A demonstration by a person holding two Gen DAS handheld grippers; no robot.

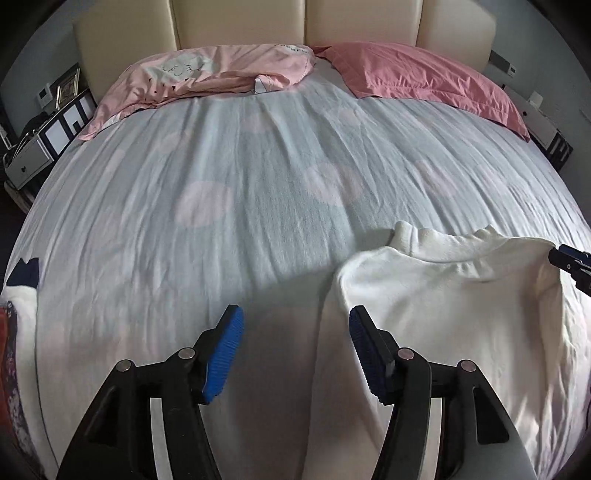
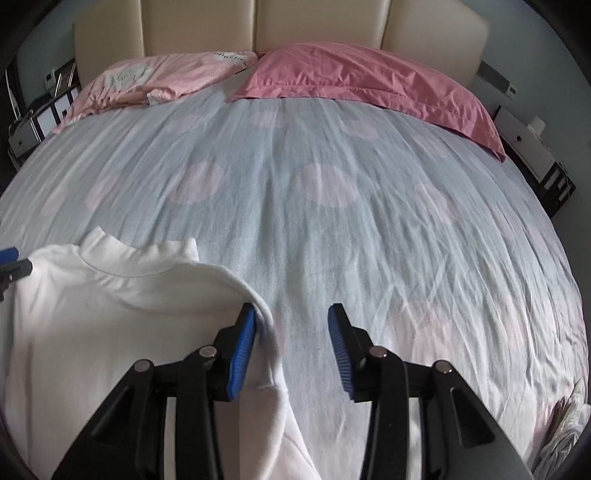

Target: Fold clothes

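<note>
Dim soft daylight, fisheye-warped edges, dark corners

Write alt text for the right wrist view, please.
Open right tongs with blue pads hover over the right shoulder edge of a white sweater spread flat on a pale blue bedsheet. Two pink pillows lie against the cream headboard.

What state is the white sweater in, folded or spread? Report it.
Spread, not yet folded. The white sweater lies flat on the bedsheet, collar toward the pillows, both shoulders showing. Its lower part is out of view.

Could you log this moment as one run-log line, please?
left gripper: open, at sweater's left edge | right gripper: open, at right edge | white sweater: flat on bed
</note>
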